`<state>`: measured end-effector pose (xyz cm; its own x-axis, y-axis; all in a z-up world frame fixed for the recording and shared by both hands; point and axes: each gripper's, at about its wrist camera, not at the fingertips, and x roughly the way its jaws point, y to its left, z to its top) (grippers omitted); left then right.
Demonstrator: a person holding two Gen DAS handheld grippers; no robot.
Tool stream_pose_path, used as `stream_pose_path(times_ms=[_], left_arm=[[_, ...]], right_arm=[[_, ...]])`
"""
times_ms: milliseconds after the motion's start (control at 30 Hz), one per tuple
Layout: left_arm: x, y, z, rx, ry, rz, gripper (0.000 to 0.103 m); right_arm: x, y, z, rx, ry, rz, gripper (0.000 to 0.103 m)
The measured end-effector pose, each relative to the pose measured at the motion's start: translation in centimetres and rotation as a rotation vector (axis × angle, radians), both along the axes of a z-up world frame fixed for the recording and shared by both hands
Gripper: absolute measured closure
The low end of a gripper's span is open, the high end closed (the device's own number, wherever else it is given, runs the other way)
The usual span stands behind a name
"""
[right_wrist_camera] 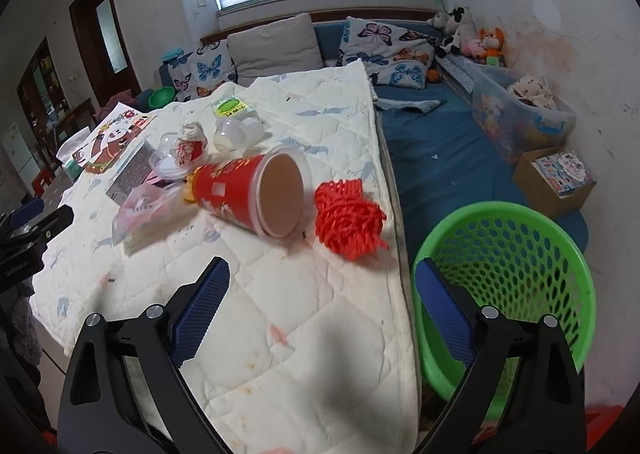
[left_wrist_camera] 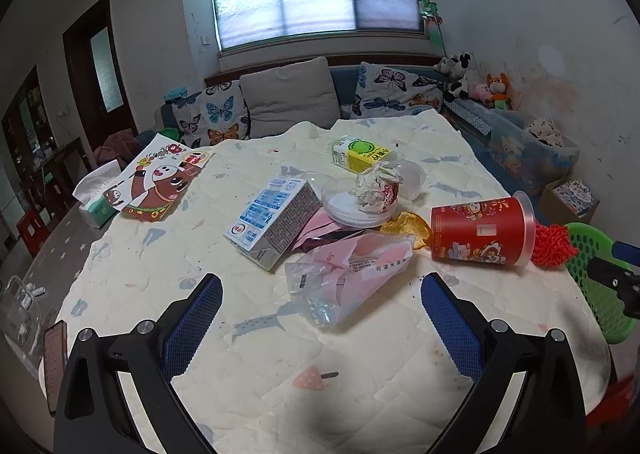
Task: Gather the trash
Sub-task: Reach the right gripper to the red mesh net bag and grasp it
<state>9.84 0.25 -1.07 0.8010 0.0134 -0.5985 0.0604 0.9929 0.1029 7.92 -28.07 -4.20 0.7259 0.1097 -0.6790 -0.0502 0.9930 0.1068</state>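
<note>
Litter is strewn over a quilted table; a green basket is seen at 3 o'clock. Both the left tongs and the right tongs are held wide open, empty.

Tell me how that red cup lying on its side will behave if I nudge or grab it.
The red cup lies on its side on the quilt near the edge, so a push would probably roll it, in a curve since it tapers. It looks empty inside, likely light. Its walls look thin, so a firm squeeze from the open right gripper may dent it.
</note>
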Motion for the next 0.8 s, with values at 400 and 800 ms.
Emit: stream_pose_path(times_ms=[400,800], left_arm=[[2.4,-1.1,-0.7,0.011,0.02,-0.09,0.006],[5.3,-3.9,-1.5,0.005,0.063,-0.27,0.006]], right_arm=[[5.4,-1.1,-2.7,-0.03,0.066,0.016,0.027],[7.2,-1.7,-4.0,0.003,0.079,0.09,0.039]])
